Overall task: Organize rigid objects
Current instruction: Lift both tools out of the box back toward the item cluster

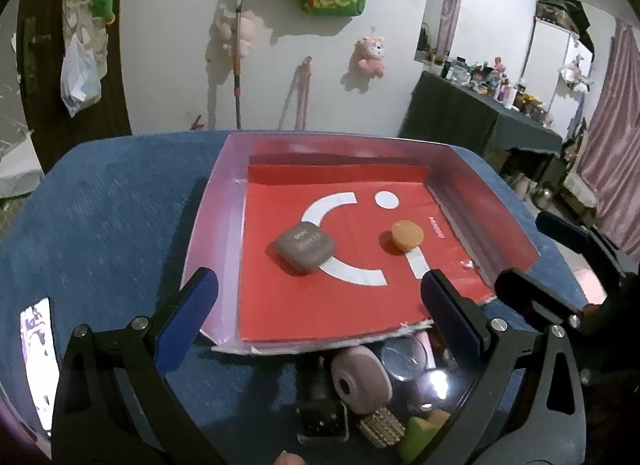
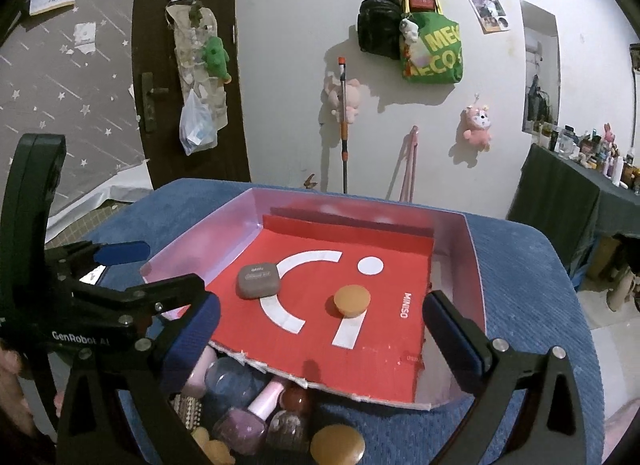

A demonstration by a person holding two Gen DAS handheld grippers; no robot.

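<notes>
1. A grey rounded case [image 1: 305, 250] is seen lying flat on the red sheet [image 1: 312, 305] that lines the shallow tray [image 1: 218, 217], toward the tray's left side.
2. An orange round disc [image 1: 407, 233] is seen resting on the same red sheet, to the right of the grey case and well apart from it.
3. A cluster of small items [image 2: 256, 413], among them bottles, a pink bottle and an orange round lid [image 2: 337, 445], is seen just off the tray's near edge.
4. The tray is carried by a blue-covered table [image 1: 112, 225], near the table's far edge.
5. The left claw [image 1: 316, 301] is held over the tray's near edge with its blue-padded fingers spread wide, and nothing is gripped.
6. The right claw [image 2: 320, 325] is likewise held apart and empty, over the tray's near edge.
7. A lit phone screen [image 1: 38, 361] is seen at the table's left edge.
</notes>
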